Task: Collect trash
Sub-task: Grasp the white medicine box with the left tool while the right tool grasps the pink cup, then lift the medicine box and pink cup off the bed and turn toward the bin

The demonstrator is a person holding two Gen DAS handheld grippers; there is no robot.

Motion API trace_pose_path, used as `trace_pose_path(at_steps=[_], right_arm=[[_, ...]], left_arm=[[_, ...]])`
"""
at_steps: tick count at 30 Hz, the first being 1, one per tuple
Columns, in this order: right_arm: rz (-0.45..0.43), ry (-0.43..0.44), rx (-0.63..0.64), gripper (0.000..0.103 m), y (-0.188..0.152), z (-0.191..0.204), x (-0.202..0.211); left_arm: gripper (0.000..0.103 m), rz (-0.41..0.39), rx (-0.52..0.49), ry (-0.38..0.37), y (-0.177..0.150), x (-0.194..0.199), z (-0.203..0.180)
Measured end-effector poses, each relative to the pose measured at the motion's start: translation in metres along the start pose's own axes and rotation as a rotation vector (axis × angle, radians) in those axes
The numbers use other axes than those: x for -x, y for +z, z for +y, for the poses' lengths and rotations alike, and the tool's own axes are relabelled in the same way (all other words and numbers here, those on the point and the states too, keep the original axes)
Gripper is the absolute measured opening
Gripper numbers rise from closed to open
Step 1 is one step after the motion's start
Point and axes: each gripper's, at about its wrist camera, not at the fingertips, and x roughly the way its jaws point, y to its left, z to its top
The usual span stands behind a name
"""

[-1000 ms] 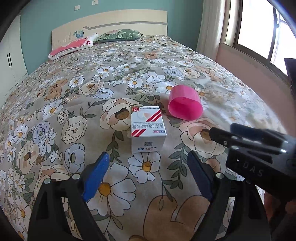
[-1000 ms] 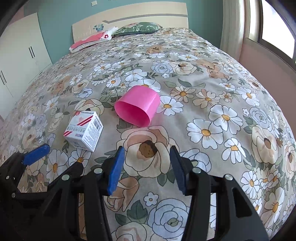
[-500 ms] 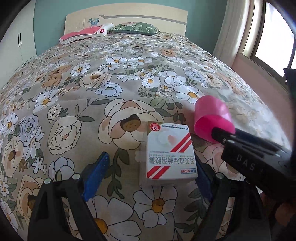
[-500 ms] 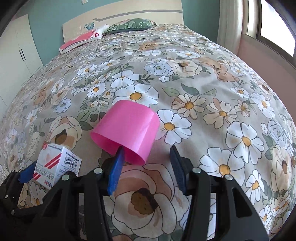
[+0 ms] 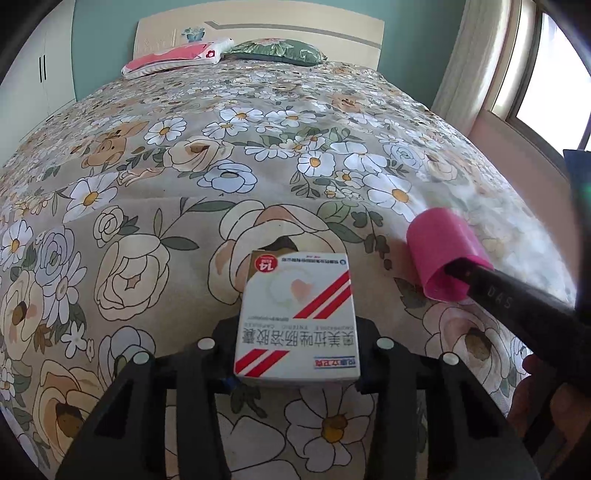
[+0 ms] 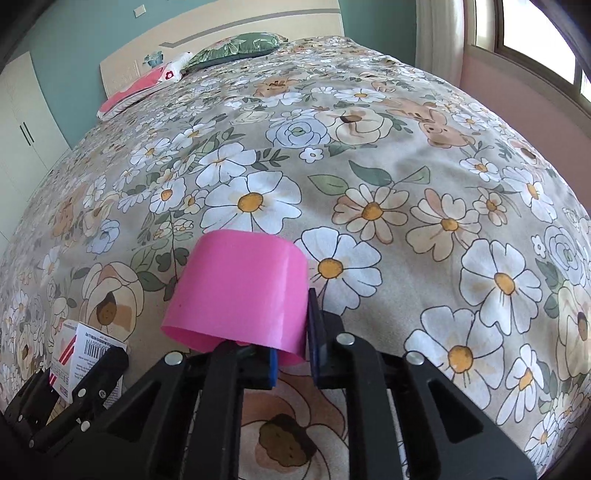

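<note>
A white medicine box (image 5: 299, 314) with red stripes lies on the flowered bedspread (image 5: 184, 192). It sits between the jaws of my left gripper (image 5: 297, 369), which are closing, and the pads press its two sides. To its right a pink plastic cup (image 6: 240, 295) lies on its side, mouth toward me. My right gripper (image 6: 293, 354) is closing on the cup's wall at the rim, one pad inside the mouth and one outside. In the left wrist view the cup (image 5: 439, 247) has the right gripper's finger (image 5: 517, 306) reaching into it. The box (image 6: 77, 347) also shows at the lower left of the right wrist view.
The bed fills both views. A pink pillow (image 5: 173, 59) and a green pillow (image 5: 273, 50) lie against the headboard (image 5: 258, 29). A white wardrobe (image 5: 44, 74) stands at the left. A curtain (image 5: 469, 55) and a window (image 5: 546, 66) are on the right.
Both grippers moved forward and down over the bedspread. The left one closed around the medicine box, and the right one closed on the pink cup's rim.
</note>
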Motion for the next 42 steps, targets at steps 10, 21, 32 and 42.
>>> trace_pose_path(at_steps=[10, 21, 32, 42], right_arm=[[-0.031, 0.019, -0.017, 0.008, -0.009, 0.0, 0.055], [-0.17, 0.026, 0.06, 0.008, -0.01, 0.029, 0.216], [-0.315, 0.036, 0.115, 0.008, -0.028, 0.056, 0.402], [-0.448, 0.065, 0.19, 0.007, -0.074, 0.085, 0.549]], left_arm=[[0.045, -0.023, -0.002, 0.027, -0.003, 0.056, 0.019], [0.045, -0.118, -0.034, 0.064, 0.002, 0.194, 0.024], [0.045, -0.274, -0.041, 0.078, 0.002, 0.373, 0.035], [0.045, -0.41, -0.052, 0.153, -0.025, 0.515, 0.05]])
